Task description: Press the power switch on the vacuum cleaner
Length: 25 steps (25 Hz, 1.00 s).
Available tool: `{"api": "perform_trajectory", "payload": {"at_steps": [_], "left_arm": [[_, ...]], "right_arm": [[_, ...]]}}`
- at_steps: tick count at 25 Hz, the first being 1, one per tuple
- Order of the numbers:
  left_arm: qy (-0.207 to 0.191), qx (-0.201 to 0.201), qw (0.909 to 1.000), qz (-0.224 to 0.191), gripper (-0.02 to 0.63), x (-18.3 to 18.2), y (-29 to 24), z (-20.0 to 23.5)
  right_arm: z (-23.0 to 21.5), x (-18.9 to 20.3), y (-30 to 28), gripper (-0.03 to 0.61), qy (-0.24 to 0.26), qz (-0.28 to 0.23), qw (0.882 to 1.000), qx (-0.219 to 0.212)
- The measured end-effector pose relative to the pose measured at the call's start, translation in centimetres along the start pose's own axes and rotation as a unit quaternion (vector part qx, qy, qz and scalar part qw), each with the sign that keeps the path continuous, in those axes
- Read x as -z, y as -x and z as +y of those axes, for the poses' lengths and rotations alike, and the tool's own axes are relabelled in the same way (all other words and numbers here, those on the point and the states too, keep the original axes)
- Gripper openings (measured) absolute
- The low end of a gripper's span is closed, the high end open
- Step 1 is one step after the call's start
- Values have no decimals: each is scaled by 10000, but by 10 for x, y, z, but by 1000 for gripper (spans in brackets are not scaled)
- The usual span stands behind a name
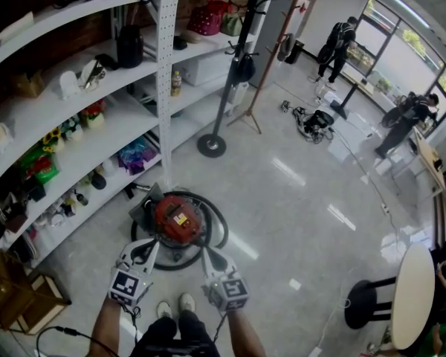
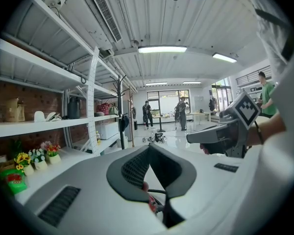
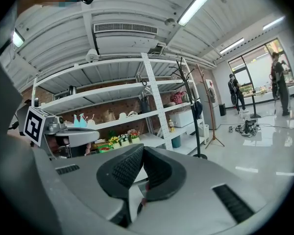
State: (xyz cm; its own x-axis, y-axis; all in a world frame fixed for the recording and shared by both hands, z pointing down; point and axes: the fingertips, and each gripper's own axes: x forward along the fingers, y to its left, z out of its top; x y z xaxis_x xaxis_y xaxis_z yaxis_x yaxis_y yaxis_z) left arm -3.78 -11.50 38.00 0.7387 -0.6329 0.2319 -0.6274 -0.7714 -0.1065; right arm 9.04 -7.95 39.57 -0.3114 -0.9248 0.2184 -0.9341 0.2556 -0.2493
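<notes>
The red canister vacuum cleaner (image 1: 177,219) sits on the floor by the shelf unit, with its black hose (image 1: 217,227) looped around it. My left gripper (image 1: 153,245) hangs just in front of its near left side, jaws shut and empty. My right gripper (image 1: 207,253) hangs at its near right side, also shut on nothing. In the left gripper view the jaws (image 2: 149,149) meet at the tips, and a sliver of red vacuum (image 2: 151,203) shows under them. The right gripper view shows its jaws (image 3: 142,149) closed the same way. I cannot make out the power switch.
White shelving (image 1: 74,129) full of small goods runs along the left. A black coat stand (image 1: 212,144) and a wooden one (image 1: 247,114) rise beyond the vacuum. At right stand a round white table (image 1: 412,296) and a black stool (image 1: 360,303). People (image 1: 338,43) work far off.
</notes>
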Motion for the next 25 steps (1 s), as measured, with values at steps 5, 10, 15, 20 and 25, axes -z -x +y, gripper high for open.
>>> {"api": "perform_trajectory", "payload": {"at_steps": [5,10,15,20,25], "left_arm": [[-5,-76,9999,-81,6,-15,10,3],[-4,-120,9998,-136,8,-24,18,4],[39,-170,9997,-166,6,-31,24,4],[27,-145,9997,-198,6,-33,28,4],[61,-108,9997,-212,6,-39,28,5]], "right_arm": [[9,-9,5,12,72,-32,9999,-66],[20,-16,8,12,134,8,9998,-167],[23,-22,11,12,121,-80,9998,-168],[29,-24,13,12,157,-84,9997,-146],[32,-30,15,12,177,-89,9997,-104]]}}
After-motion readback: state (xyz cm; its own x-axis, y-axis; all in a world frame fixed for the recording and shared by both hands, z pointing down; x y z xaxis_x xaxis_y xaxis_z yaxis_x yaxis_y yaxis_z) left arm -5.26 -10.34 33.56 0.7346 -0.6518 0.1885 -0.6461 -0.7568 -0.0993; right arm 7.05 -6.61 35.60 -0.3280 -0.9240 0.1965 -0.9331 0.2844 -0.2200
